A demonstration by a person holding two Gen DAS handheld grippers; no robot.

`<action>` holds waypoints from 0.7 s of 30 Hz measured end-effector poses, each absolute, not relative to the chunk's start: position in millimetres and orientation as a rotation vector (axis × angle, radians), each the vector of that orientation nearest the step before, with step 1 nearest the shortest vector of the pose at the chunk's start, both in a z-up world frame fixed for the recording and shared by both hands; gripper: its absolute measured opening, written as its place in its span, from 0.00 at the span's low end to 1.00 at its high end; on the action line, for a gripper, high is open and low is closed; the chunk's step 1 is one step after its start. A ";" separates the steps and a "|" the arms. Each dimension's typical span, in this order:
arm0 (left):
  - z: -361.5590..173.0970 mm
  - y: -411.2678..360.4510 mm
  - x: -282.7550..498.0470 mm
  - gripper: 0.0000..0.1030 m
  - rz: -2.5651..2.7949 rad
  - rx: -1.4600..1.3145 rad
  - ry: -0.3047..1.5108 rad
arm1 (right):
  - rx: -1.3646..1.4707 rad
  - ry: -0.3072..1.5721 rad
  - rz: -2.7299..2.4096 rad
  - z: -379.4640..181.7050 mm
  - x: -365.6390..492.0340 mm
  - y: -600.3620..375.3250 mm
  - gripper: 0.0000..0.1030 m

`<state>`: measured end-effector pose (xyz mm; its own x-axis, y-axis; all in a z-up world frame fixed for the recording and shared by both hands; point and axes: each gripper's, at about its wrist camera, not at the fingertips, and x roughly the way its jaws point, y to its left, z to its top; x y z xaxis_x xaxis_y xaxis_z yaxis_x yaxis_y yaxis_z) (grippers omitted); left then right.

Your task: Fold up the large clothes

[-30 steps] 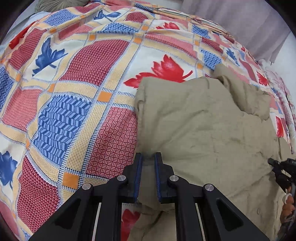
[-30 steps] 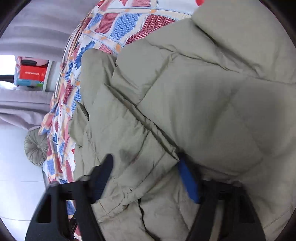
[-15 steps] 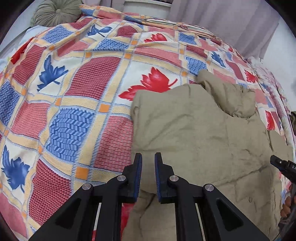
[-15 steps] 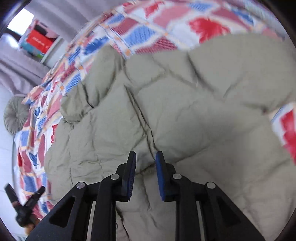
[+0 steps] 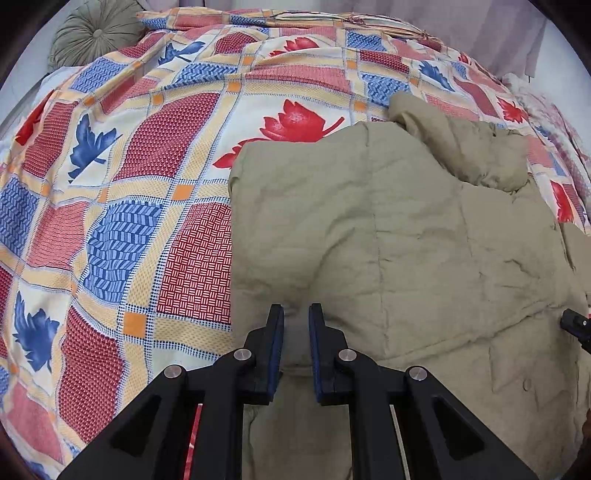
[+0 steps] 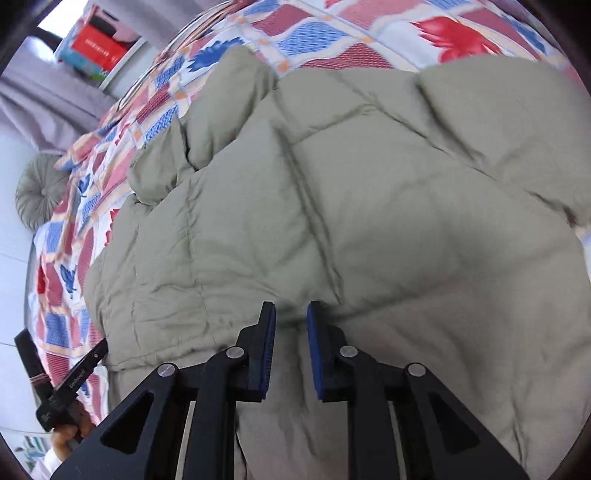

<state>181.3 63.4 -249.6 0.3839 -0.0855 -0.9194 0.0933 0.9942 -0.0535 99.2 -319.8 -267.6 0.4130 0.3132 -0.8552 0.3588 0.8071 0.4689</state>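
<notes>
- Left gripper (image 5: 296, 314): black two-finger tongs with blue pads, jaws standing a narrow gap apart, nothing between them. Tips sit over the near left part of the jacket, close to its left edge; whether they touch the fabric cannot be told.
- Right gripper (image 6: 291, 312): same make, jaws likewise a narrow gap apart and holding nothing. Tips sit low over the near middle of the jacket, at a quilted seam; contact cannot be told.
- Jacket (image 5: 406, 236): large padded garment, khaki-olive, quilted in broad panels. Lies spread on the bed, filling the right half of the left wrist view and most of the right wrist view. Left edge runs straight and folded; a rolled, bulky part (image 6: 221, 110), either collar or hood, lies at the far end.
- Bedspread (image 5: 129, 184): patchwork print in red, blue, cream and orange, with red and blue leaf motifs. Lies under the jacket and shows bare to its left and beyond it.
- Round cushion (image 5: 98, 35): grey-green, pleated, buttoned at centre, at the far left corner of the bed.
- Curtain (image 6: 48, 96): pale grey-lilac, hanging beyond the bed.
- Boxes (image 6: 98, 50): red and teal, on a white ledge near the curtain.
</notes>
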 end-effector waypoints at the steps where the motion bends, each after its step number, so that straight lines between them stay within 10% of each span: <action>1: -243.8 59.5 177.6 0.14 -0.123 0.007 1.169 | 0.694 1.167 -0.019 -265.9 91.4 -325.2 0.19; 6: -221.5 20.7 153.3 0.14 -0.199 0.022 1.170 | 0.754 1.160 -0.017 -251.7 47.2 -346.7 0.21; 8: -216.1 0.4 143.2 0.19 -0.239 0.026 1.175 | 0.782 1.158 -0.034 -248.5 29.7 -355.0 0.35; 9: -213.9 -10.3 137.7 0.37 -0.259 0.027 1.176 | 0.795 1.157 -0.043 -247.4 21.4 -360.4 0.41; 10: -212.1 -20.7 132.9 0.93 -0.272 0.028 1.182 | 0.808 1.154 -0.052 -246.2 13.1 -365.1 0.46; 11: -208.2 -29.4 126.7 0.98 -0.263 0.025 1.167 | 0.816 1.153 -0.058 -245.4 7.2 -369.1 0.46; 21: -206.2 -122.9 103.2 0.99 -0.361 0.024 1.220 | 0.908 1.099 -0.183 -238.3 -47.2 -451.2 0.59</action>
<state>103.2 -122.9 -206.2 0.2940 -0.2580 -0.9203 0.2840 0.9430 -0.1737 -47.2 -451.2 -238.3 0.4792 0.2925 -0.8275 0.5447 0.6401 0.5417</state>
